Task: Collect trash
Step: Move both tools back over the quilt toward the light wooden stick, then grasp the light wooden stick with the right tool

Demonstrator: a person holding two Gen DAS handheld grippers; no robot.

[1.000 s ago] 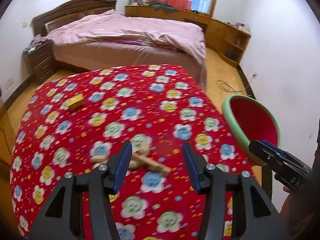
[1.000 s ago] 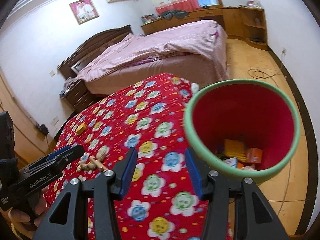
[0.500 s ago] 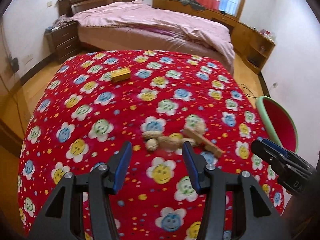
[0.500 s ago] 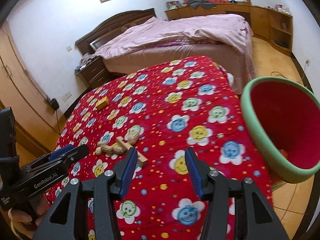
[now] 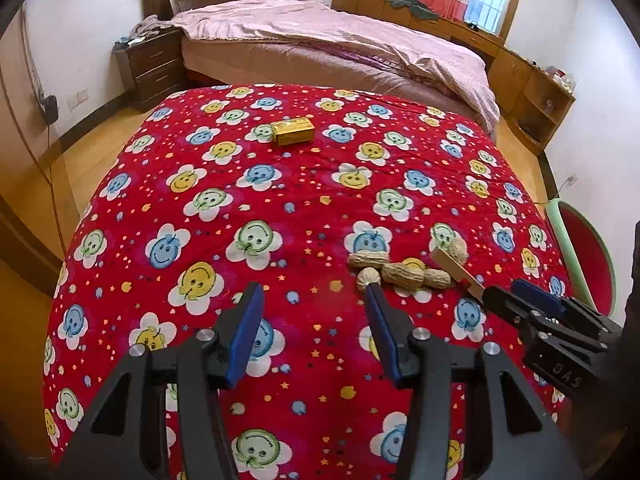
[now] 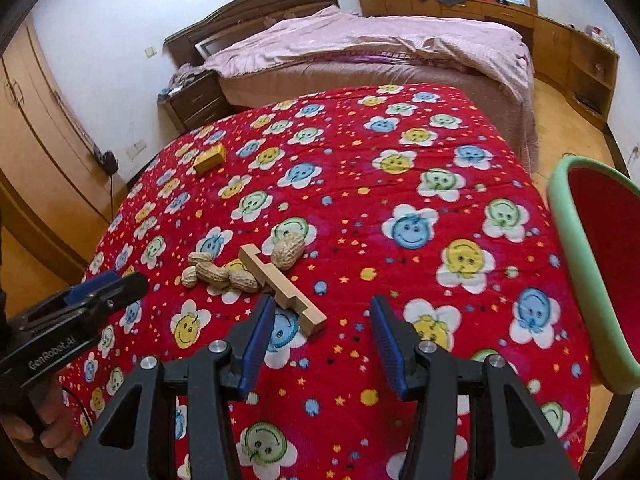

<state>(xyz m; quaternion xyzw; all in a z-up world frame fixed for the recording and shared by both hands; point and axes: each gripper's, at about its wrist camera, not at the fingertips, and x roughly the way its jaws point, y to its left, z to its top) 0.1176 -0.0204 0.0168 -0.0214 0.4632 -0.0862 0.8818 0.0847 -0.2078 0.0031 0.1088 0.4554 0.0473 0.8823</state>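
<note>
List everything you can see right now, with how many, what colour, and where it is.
Peanut shells: about five, tan, clustered on the near part of the cloth.
Notched wooden strip: one, pale wood, lying against the shells.
Small cardboard box: one, yellow, far part of the cloth.
Flowered red cloth: one, covers the table.
Green-rimmed red bin: one, beside the table's right edge.
Pink-covered bed: one, behind the table.
Dark wooden nightstand: one, beside the bed.
Left gripper: black with blue pads, open, empty.
Right gripper: same, open, empty.
</note>
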